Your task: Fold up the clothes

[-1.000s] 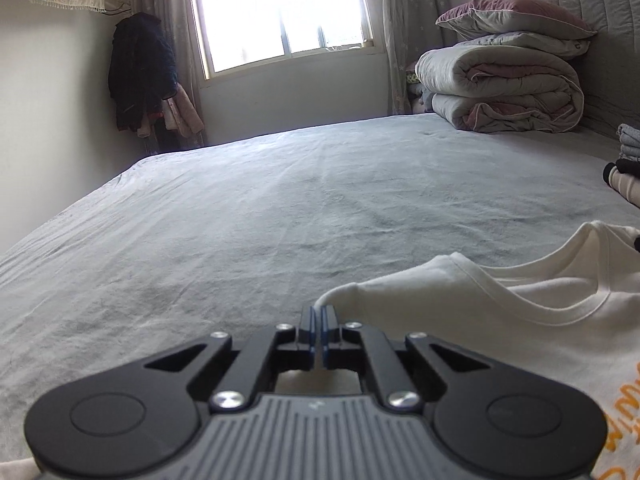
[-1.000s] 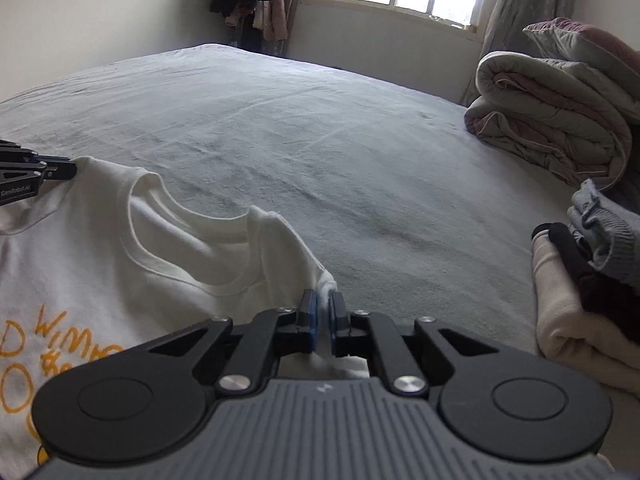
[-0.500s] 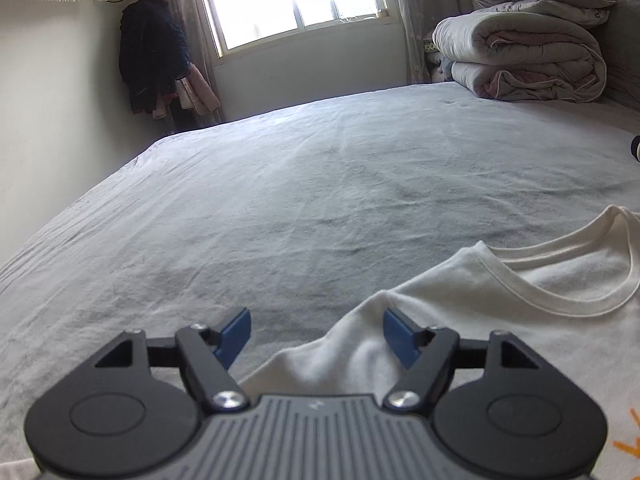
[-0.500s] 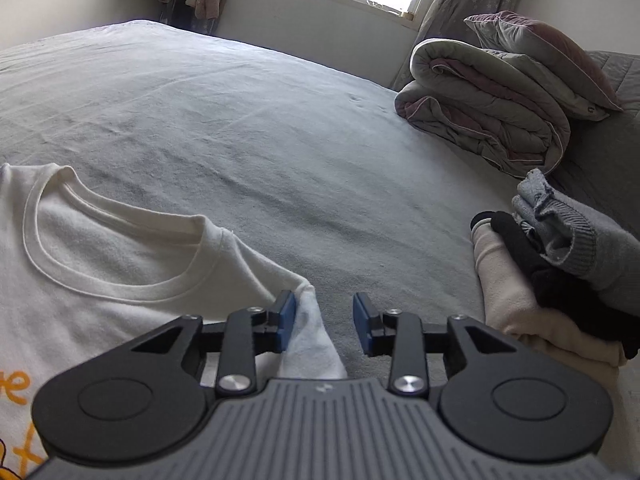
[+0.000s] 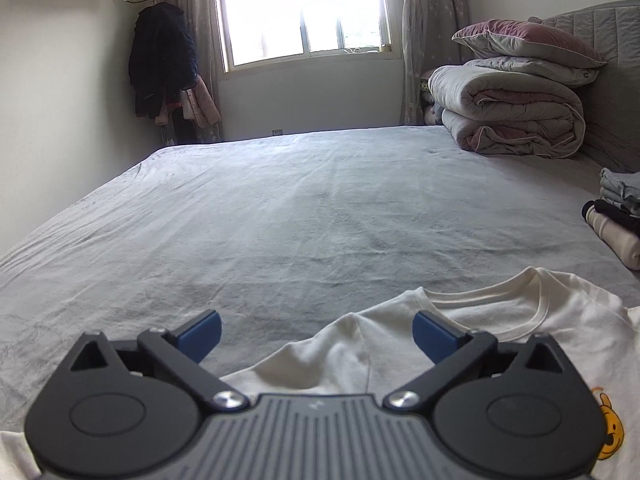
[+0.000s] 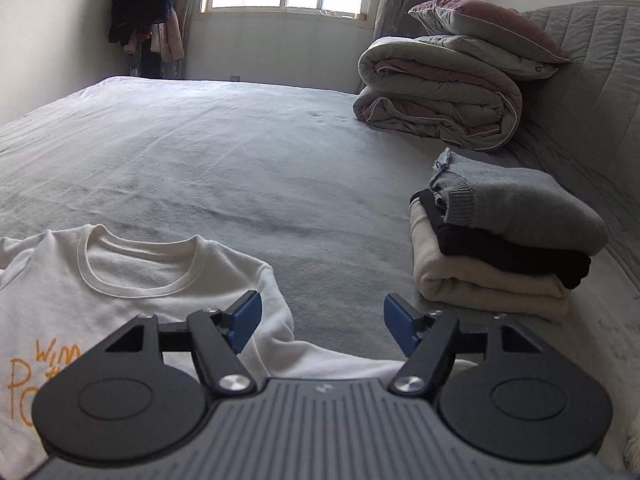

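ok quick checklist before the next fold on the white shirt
1. Left gripper free of shirt: ok, jaws opening, pads off the cloth.
2. Right gripper free: ok, jaws opening, nothing pinched.
3. Shirt flat, print up, collar away from the grippers: ok.
4. Left shoulder smooth: not ok, a small ridge stands there.
5. Bare sheet beyond the collar: ok.
6. Folded stack apart from shirt: ok.
7. Hem and sleeves straight: cannot tell.

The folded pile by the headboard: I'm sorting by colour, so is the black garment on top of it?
No. A grey sweater tops the folded pile; the black garment lies beneath it, above a cream one.
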`<action>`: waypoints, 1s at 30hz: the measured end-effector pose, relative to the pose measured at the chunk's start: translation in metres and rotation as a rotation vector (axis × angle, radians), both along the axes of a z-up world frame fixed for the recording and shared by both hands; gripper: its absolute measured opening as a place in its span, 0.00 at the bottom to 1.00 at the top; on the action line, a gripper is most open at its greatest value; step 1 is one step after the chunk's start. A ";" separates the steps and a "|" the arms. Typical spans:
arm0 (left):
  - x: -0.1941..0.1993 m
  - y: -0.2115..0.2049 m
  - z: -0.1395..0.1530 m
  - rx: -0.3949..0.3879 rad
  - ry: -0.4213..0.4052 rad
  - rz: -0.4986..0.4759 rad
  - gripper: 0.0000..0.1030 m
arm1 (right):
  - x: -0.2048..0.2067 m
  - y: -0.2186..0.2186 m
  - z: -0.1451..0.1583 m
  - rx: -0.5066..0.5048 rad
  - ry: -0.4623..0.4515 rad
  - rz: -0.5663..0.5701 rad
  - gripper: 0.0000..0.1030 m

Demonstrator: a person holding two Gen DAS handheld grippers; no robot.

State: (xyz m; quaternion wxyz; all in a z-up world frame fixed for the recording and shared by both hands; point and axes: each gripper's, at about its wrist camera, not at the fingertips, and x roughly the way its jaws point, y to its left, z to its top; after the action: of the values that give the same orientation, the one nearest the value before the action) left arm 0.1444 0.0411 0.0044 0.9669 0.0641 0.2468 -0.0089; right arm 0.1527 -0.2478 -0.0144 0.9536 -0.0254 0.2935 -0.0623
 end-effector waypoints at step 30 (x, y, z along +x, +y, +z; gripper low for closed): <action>-0.103 -0.088 -0.049 -0.163 0.115 -0.363 0.99 | -0.080 -0.157 -0.024 0.108 0.166 -0.163 0.69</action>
State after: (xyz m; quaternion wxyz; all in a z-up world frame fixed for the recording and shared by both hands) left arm 0.0415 -0.0468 -0.0444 0.9358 0.0284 0.2843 -0.2063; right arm 0.0724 -0.4045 -0.0382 0.9177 0.0447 0.3756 -0.1214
